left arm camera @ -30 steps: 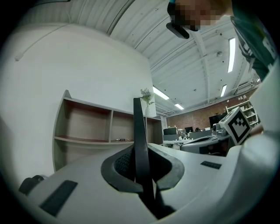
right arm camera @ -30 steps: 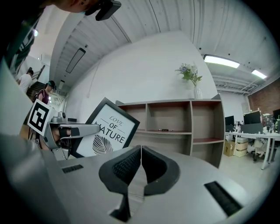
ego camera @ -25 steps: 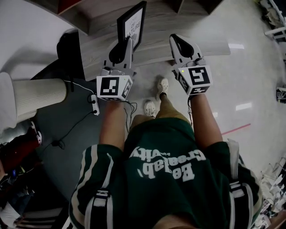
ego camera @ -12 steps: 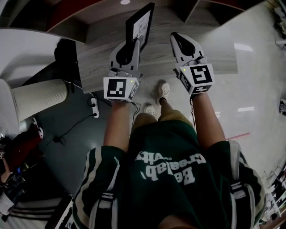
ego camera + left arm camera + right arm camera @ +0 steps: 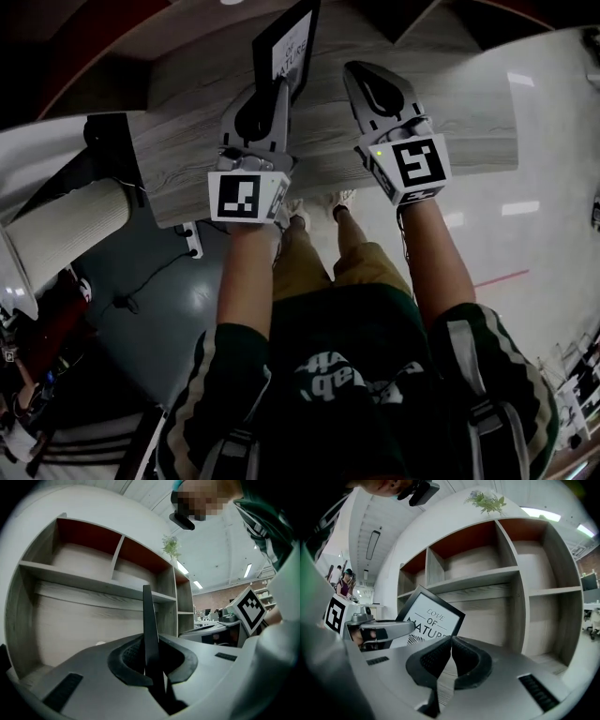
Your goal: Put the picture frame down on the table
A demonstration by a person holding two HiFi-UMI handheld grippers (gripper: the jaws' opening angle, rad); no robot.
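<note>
The desk (image 5: 459,112) now lies much nearer. A second ago its wood-grain top sat under only the fingers of the two grippers, and now it reaches back beneath their whole length. Its near edge runs right at the marker cubes (image 5: 246,195), which earlier hung over the floor (image 5: 525,216). The left gripper (image 5: 277,86) and the picture frame (image 5: 289,42) in it have moved further in over the wood, and the right gripper (image 5: 356,70) has advanced alongside them. The shoes (image 5: 343,199), earlier well clear of the desk, now stand at its near edge.
</note>
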